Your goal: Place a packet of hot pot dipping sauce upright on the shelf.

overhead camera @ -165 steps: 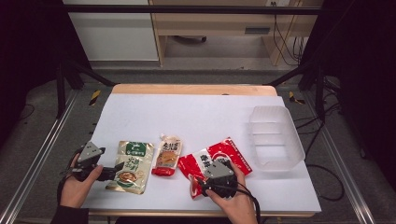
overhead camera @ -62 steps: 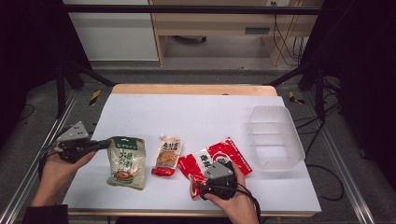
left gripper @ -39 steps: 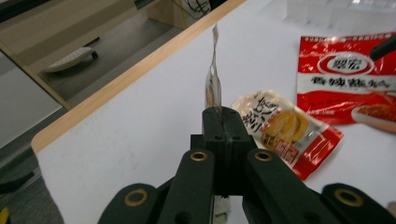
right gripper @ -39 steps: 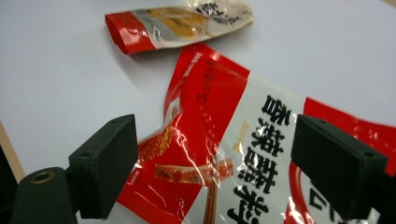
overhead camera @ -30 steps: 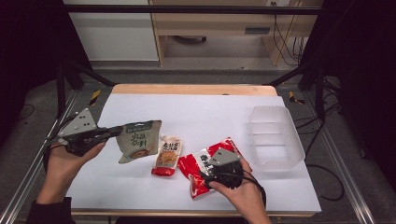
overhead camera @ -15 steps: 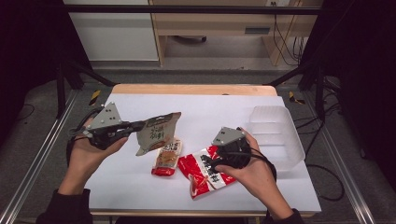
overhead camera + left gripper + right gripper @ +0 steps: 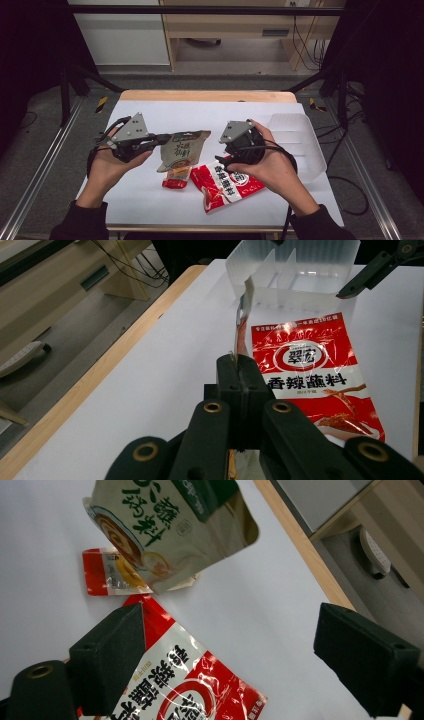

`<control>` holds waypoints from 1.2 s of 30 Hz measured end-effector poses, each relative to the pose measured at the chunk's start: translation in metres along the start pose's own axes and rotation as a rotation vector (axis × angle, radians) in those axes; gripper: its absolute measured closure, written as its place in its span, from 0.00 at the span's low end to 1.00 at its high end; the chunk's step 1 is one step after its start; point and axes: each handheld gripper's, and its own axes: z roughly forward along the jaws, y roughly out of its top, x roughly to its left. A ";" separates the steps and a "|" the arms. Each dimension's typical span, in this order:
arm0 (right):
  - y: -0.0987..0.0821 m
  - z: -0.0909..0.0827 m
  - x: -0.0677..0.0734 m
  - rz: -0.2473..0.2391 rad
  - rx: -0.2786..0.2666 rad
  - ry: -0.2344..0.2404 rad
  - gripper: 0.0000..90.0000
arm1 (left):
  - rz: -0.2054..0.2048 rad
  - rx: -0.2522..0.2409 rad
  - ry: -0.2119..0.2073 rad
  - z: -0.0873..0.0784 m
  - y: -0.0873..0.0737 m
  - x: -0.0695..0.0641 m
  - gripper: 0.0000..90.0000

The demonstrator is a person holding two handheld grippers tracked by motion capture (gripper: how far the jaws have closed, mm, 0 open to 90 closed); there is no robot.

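My left gripper [image 7: 167,139] is shut on the edge of a beige and green pouch [image 7: 182,150] and holds it off the white table. In the left gripper view the pouch [image 7: 242,315] stands edge-on out of the closed jaws. My right gripper [image 7: 225,161] hangs open over the red pouch [image 7: 225,182], which lies flat. Its jaws have widened slightly in the last second. In the right gripper view nothing is between the jaws of that gripper [image 7: 235,655], with the red pouch [image 7: 185,690] below and the beige pouch [image 7: 170,535] beyond.
A small red and orange packet [image 7: 175,180] lies on the table under the lifted pouch. A clear divided tray [image 7: 300,145] stands at the right of the table [image 7: 150,210], close behind the right hand. The wooden back edge [image 7: 207,95] borders the white surface.
My left gripper has carried the beige pouch up off the table and to the right. The right gripper has risen off the red pouch and moved back towards the tray.
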 end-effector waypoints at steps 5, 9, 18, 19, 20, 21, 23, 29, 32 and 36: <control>0.004 0.003 -0.003 -0.015 -0.003 0.012 0.17 | 0.010 0.006 -0.014 0.007 0.003 -0.004 1.00; 0.008 0.006 -0.007 -0.030 -0.001 0.011 0.18 | 0.028 0.012 -0.034 0.013 0.006 -0.008 1.00; 0.014 0.022 -0.011 -0.087 0.022 0.082 0.37 | 0.051 -0.009 -0.071 0.020 0.013 -0.020 1.00; 0.015 0.024 -0.011 -0.092 0.027 0.098 0.41 | 0.052 -0.010 -0.073 0.021 0.014 -0.021 1.00; 0.015 0.026 -0.011 -0.097 0.033 0.114 0.45 | 0.052 -0.013 -0.076 0.021 0.015 -0.023 1.00; 0.014 0.027 -0.011 -0.107 0.036 0.126 0.49 | 0.057 -0.011 -0.079 0.022 0.016 -0.023 1.00; 0.014 0.030 -0.009 -0.114 0.039 0.149 0.58 | 0.056 -0.012 -0.084 0.024 0.016 -0.025 1.00; 0.014 0.030 -0.005 -0.149 0.053 0.176 0.85 | 0.056 -0.017 -0.087 0.026 0.016 -0.027 1.00; 0.015 0.029 -0.004 -0.163 0.076 0.180 0.97 | 0.044 -0.028 -0.085 0.026 0.015 -0.026 1.00; 0.018 0.026 -0.004 -0.181 0.088 0.187 1.00 | 0.011 -0.049 -0.086 0.026 0.011 -0.024 1.00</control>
